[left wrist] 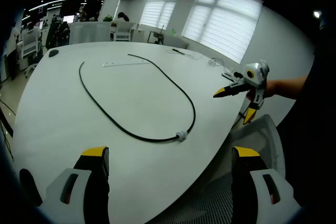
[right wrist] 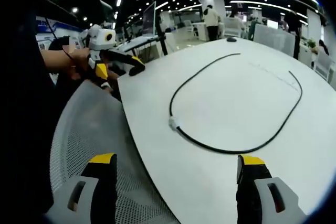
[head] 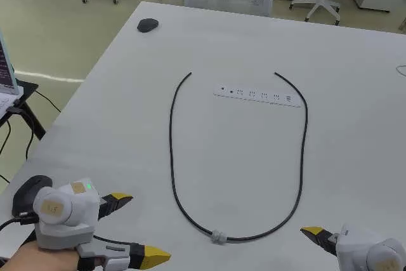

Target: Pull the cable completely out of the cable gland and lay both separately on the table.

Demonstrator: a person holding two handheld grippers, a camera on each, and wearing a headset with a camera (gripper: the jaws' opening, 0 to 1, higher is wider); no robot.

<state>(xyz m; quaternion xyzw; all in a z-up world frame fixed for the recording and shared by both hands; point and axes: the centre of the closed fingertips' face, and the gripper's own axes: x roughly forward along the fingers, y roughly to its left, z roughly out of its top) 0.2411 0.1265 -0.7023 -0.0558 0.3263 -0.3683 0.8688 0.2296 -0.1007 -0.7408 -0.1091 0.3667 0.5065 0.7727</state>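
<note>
Head view took in the bench [head: 241, 169] with the black cable [head: 170, 131] lying in a long loop. The cable gland [head: 218, 237] sat threaded on the near bend, ahead of the two claws and between them. The left claw [head: 149, 226] hovered with its jaws spread wide, holding nothing, and the right claw [right wrist: 177, 161] gaped just as empty. Nothing looked begun. I judged the approach was in hand: next, one claw would need to pinch the gland and the other the cable just beside it. Markings on the power strip [head: 257, 95], far beyond both claws, were too small to read.
</note>
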